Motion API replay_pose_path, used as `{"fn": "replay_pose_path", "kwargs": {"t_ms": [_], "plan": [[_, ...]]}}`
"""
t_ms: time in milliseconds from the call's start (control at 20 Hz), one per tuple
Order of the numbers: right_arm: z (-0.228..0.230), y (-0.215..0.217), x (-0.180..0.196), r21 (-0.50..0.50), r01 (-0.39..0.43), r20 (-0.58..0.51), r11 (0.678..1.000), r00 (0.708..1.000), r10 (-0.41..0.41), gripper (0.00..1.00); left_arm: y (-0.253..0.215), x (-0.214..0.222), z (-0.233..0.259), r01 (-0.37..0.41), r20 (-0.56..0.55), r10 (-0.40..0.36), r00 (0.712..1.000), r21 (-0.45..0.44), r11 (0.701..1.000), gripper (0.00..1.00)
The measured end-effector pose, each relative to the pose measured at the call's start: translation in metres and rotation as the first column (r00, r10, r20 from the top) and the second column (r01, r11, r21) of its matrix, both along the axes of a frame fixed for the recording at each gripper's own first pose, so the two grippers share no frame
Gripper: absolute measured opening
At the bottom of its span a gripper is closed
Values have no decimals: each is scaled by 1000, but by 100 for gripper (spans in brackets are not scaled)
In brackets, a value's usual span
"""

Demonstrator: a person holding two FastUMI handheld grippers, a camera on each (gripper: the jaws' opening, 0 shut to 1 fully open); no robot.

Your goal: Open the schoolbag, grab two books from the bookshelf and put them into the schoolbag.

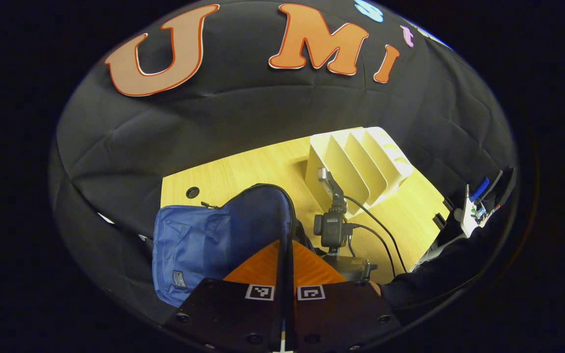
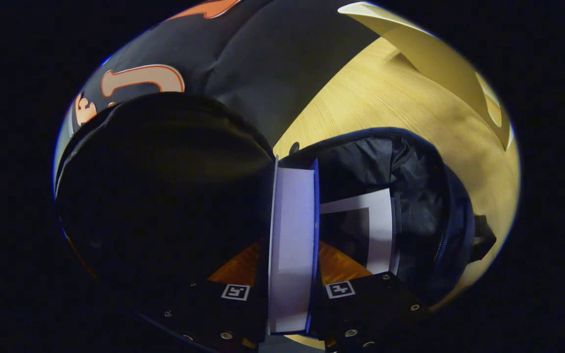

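The left gripper (image 1: 285, 274) has its fingers drawn together — pinching the rim of the schoolbag (image 1: 214, 240) at twelve o'clock. The right gripper (image 2: 290, 294) clamps a book (image 2: 292, 245) edge-on between both fingers, pointing toward twelve o'clock. In the left gripper view, a dark sleeve (image 1: 439, 274) lies at four o'clock.

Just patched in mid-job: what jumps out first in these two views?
In the right gripper view, the right hand-held gripper clamps a book edge-on over the open schoolbag, where another book already lies. In the left gripper view, the bookshelf stands empty on the table.
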State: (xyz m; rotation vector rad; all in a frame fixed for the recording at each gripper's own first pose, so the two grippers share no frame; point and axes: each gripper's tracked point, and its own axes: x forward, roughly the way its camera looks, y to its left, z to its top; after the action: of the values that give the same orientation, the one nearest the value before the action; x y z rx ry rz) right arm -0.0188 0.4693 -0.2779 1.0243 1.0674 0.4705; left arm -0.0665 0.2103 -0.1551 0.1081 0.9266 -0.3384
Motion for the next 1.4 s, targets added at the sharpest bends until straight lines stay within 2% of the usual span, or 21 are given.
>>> {"fn": "replay_pose_path", "kwargs": {"t_ms": [100, 150, 200, 250, 400, 450, 500, 700, 850, 900, 950, 1050, 1200, 1250, 1300, 1400], "plan": [[-20, -8, -9, -66, -51, -99, 997, 994, 45, 52, 6, 2, -2, -20, 2, 20, 1000, 3, 1000, 3], [-23, -10, -15, -67, -87, -131, 994, 988, 78, 51, 7, 2, -5, -32, 2, 32, 999, -4, 999, 3], [-23, -14, -18, -64, -114, -151, 991, 983, 104, 70, 9, 3, -6, -42, -3, 42, 999, -14, 999, 3], [-14, -19, -14, -63, -109, -140, 992, 985, 99, 73, 7, 3, -8, -49, -5, 49, 999, -30, 998, 3], [-2, -49, -12, -152, -108, -87, 982, 992, 96, 84, 6, 5, -12, -68, -1, 68, 998, -46, 997, 3], [-2, -59, -12, -174, -107, -79, 979, 992, 95, 70, 7, 3, -13, -76, 1, 76, 997, -49, 996, 3], [0, -68, -7, -196, -100, -62, 975, 994, 89, 88, 8, 4, -13, -84, 5, 84, 996, -53, 995, 3], [6, -110, -1, -277, -97, 21, 956, 994, 107, 90, 5, 4, -17, -114, 18, 115, 993, -43, 993, 3], [25, -149, 12, -345, -45, 116, 937, 989, 90, 91, -1, 4, -23, -130, 39, 131, 991, -15, 991, 4], [34, -163, 15, -364, -25, 152, 931, 985, 86, 91, -5, 2, -24, -126, 47, 126, 991, -4, 992, 8], [43, -179, 21, -387, -5, 186, 922, 979, 83, 91, -10, 1, -24, -125, 64, 125, 990, 1, 992, 7], [59, -211, 31, -433, 43, 257, 900, 963, 77, 91, -26, 1, -21, -123, 87, 124, 989, -12, 992, 16], [84, -247, 40, -465, 83, 314, 882, 946, 76, 91, -42, -1, -22, -143, 108, 144, 984, -13, 990, 20], [91, -258, 41, -457, 87, 315, 885, 947, 70, 92, -50, -1, -22, -147, 110, 148, 983, -20, 989, 35], [97, -273, 45, -454, 111, 324, 884, 945, 48, 92, -57, 0, -21, -150, 120, 152, 981, -28, 988, 40], [105, -303, 52, -468, 168, 370, 868, 929, 20, 93, -74, 3, -17, -155, 143, 160, 977, -46, 987, 72]]}}
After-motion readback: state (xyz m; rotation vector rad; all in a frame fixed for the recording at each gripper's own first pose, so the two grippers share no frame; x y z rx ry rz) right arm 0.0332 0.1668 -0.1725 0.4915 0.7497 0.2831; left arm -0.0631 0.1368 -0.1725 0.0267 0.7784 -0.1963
